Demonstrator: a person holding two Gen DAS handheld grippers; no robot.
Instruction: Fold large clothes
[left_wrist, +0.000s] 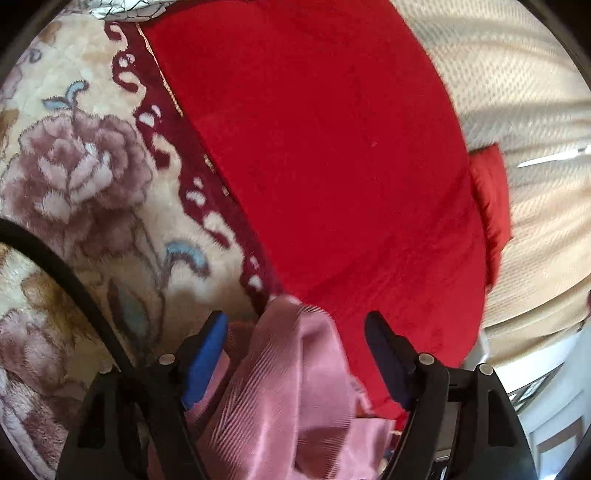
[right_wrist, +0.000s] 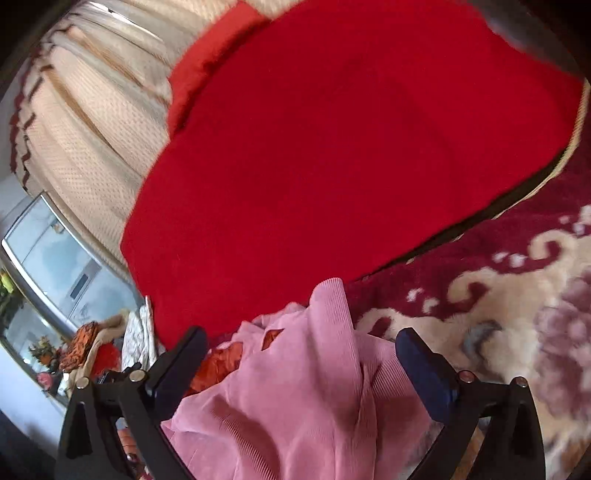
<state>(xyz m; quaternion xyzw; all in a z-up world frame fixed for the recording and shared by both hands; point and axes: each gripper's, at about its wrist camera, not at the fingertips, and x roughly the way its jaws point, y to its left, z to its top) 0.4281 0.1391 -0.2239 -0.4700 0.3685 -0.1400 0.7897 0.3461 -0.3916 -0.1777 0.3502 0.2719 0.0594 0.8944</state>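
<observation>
Pink ribbed garment (right_wrist: 295, 387) lying bunched at near edge of red blanket (right_wrist: 332, 147), not yet folded. Left tongs (left_wrist: 295, 365) and right tongs (right_wrist: 301, 369) being held released astride it; folding judged barely begun.

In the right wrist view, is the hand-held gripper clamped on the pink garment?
No. The right hand-held gripper stands wide open, the pink garment lying loose between its fingers.

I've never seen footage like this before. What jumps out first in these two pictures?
A big bright red cloth fills the middle of both views, spread over a cream floral blanket with a dark red border. Nearer the cameras, a ribbed pink garment lies bunched between the open jaws of each hand-held gripper, the left hand-held gripper and the right hand-held gripper; neither pinches it. A cream curtain hangs behind.
</observation>
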